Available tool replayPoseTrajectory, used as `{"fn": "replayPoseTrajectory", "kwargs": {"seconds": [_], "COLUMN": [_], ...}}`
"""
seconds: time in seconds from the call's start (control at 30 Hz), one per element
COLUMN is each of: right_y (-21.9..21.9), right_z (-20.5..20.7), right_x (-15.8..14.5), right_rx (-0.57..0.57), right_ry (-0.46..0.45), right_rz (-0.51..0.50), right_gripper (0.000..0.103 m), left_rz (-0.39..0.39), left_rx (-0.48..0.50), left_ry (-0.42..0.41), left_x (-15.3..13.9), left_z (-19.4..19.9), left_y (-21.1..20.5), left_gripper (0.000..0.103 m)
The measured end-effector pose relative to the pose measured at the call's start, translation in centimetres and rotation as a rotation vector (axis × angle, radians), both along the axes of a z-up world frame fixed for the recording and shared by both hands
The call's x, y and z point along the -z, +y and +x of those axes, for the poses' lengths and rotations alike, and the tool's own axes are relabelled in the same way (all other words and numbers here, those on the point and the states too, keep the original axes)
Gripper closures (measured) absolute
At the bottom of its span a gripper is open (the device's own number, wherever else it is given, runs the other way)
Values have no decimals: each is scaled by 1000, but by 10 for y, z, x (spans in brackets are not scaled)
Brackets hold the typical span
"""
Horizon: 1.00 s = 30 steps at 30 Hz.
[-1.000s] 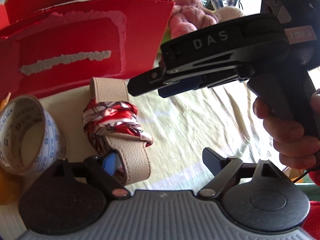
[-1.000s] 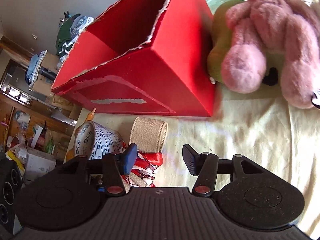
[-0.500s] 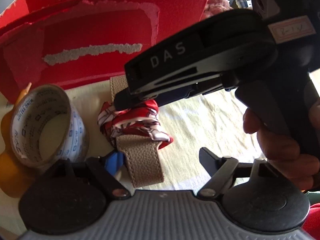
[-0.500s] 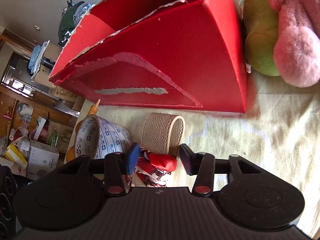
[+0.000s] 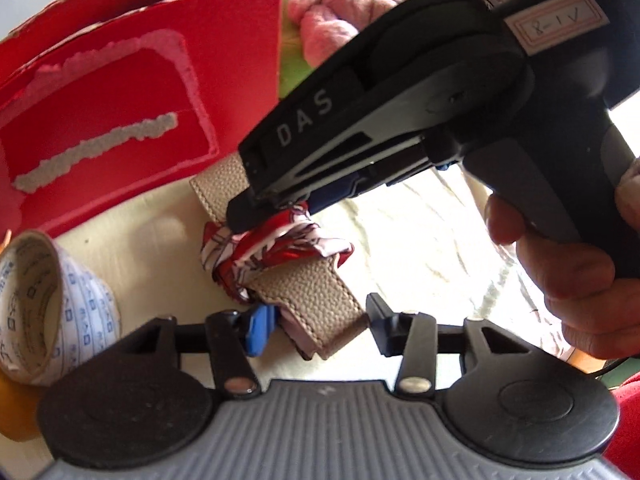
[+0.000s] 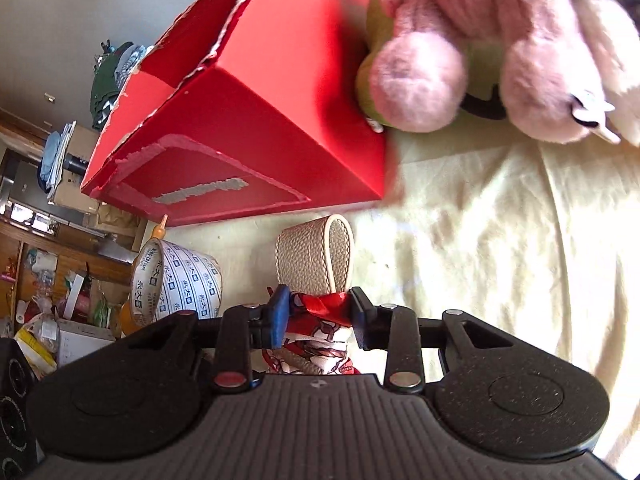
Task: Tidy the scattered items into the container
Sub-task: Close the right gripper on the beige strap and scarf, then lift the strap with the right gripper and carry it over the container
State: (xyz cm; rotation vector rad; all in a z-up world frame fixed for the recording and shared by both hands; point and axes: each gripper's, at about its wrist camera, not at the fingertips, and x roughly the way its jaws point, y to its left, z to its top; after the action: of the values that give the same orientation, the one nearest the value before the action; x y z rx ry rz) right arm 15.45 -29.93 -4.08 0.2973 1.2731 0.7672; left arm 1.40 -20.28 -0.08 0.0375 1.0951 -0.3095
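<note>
A beige leather strap (image 5: 316, 300) wrapped in a red-and-white scarf (image 5: 276, 244) lies on the pale yellow cloth in front of the red cardboard box (image 5: 120, 100). My left gripper (image 5: 320, 326) is closing on the strap's near end, its blue pad (image 5: 262, 326) and black finger against the two edges. My right gripper (image 6: 320, 312) is closing on the scarf (image 6: 320, 304), which fills the gap between its pads. In the left wrist view, the right gripper (image 5: 256, 216) comes down from the upper right onto the scarf. The strap's looped far end (image 6: 316, 256) points at the box (image 6: 260, 140).
A printed tape roll (image 5: 52, 304) lies left of the strap, seen also as the tape roll (image 6: 180, 280), with something orange (image 5: 12, 408) beside it. A pink plush toy (image 6: 480, 40) leans at the box's right corner. A person's hand (image 5: 560, 272) holds the right gripper's handle.
Both grippers' jaws have narrowed. The right gripper has come down from above the cloth onto the scarf. The left gripper has shifted so that the strap's end sits between its fingers.
</note>
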Motion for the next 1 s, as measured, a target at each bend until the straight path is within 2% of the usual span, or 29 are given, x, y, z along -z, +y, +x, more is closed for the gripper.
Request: {"fn": "replayPoseTrajectory", "kwargs": {"seconds": [0.07,0.1,0.13,0.17,0.23,0.33,0.43,0.5,0.57,0.63,0.8,1.0], "right_y": [-6,-6,-5,-4,1,0,1,1,-3,-7,-23,-41], "right_z": [-1,-1,-2,-1,0,2,-1,-3,-4,-5,-9,-16], "right_x": [1,1,0,1,2,5,4,3,4,1,-11,-56], "right_rx": [12,19,29,38,28,22,6,2,12,17,59,138], "right_ry": [6,6,9,13,5,13,-16,-30,-15,-9,9,-63], "right_rz": [2,2,2,4,-1,23,12,0,5,1,2,26], "right_gripper": [68,66,60,59,58,57,61,63,65,67,67,68], "left_rz": [-5,-8,-17,-28,-42,-6,-26,-4,24,19,-29,-64], "left_rx": [13,12,9,6,9,5,-25,-28,-25,-23,11,106], "left_ry": [2,1,-1,-4,-22,-25,6,-9,-21,-16,-10,-86], "left_x": [0,0,-1,-2,-5,-2,7,6,5,3,-5,-38], "left_z": [1,1,2,2,2,6,11,11,11,12,11,12], "left_y": [-2,-2,0,1,1,0,7,7,7,10,12,15], "left_gripper": [54,49,34,16,4,8,21,32,51,55,55,55]}}
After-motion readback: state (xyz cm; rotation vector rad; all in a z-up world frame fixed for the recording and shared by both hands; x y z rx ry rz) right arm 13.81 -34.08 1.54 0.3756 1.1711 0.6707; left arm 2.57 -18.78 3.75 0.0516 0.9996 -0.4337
